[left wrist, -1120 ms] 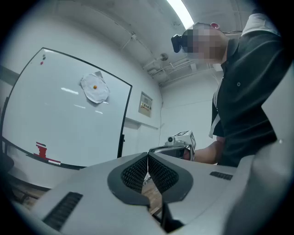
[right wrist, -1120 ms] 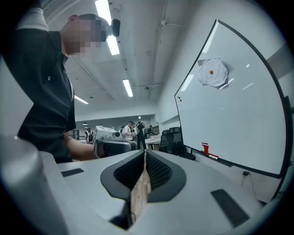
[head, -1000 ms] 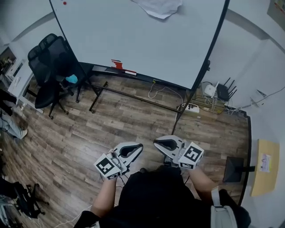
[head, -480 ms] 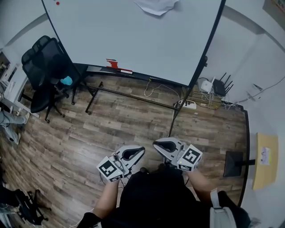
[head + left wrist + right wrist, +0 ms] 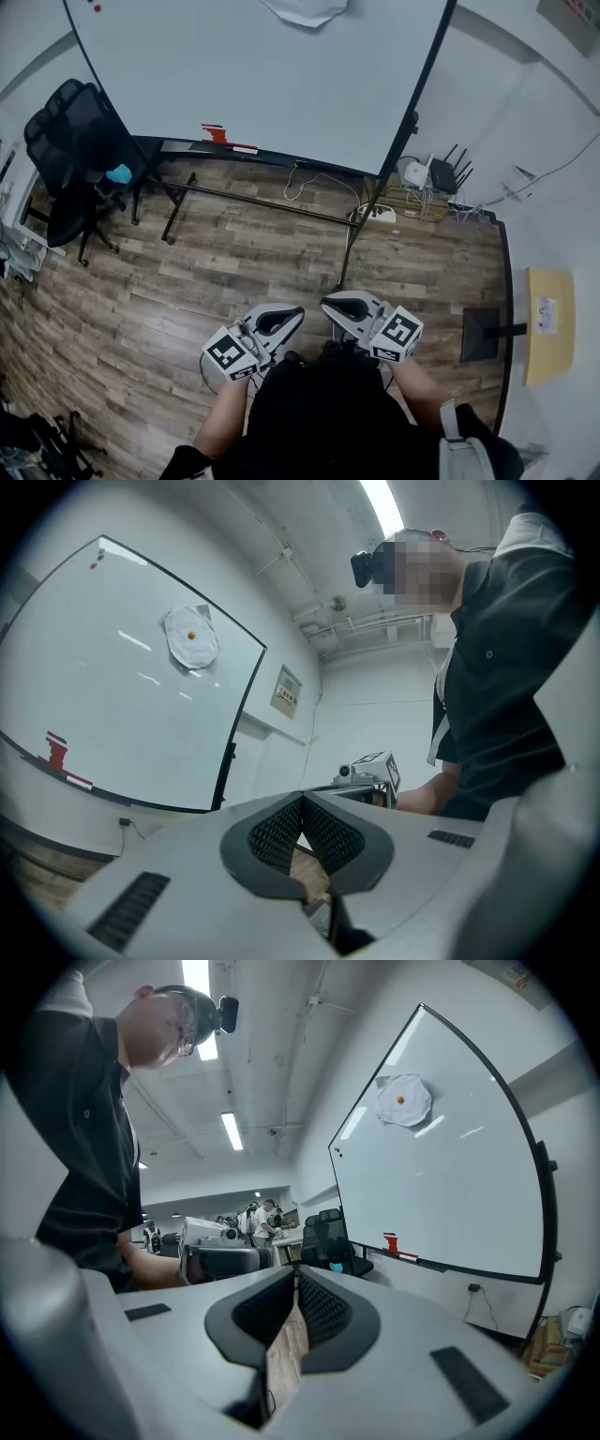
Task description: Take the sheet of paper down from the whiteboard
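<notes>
I log: left hand-held gripper [image 5: 302, 803], right hand-held gripper [image 5: 292, 1283] — jaws pressed together, empty; crumpled white paper sheet [image 5: 191, 637] high on the large black-framed whiteboard [image 5: 262, 84].

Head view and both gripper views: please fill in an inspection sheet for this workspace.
Surface: whiteboard on a floor stand, over wood floor.
Job's things: sheet of paper, crumpled, pinned high on the board by an orange magnet; not taken down.
Clutter: red object on the board's tray.
Grippers: left gripper and right gripper both shut and empty, held low by the person's waist, apart from the paper.
Cables: white cable, power strip and router low beside the stand.
Surroundings: black office chair beside the board; people at desks in the background.
</notes>
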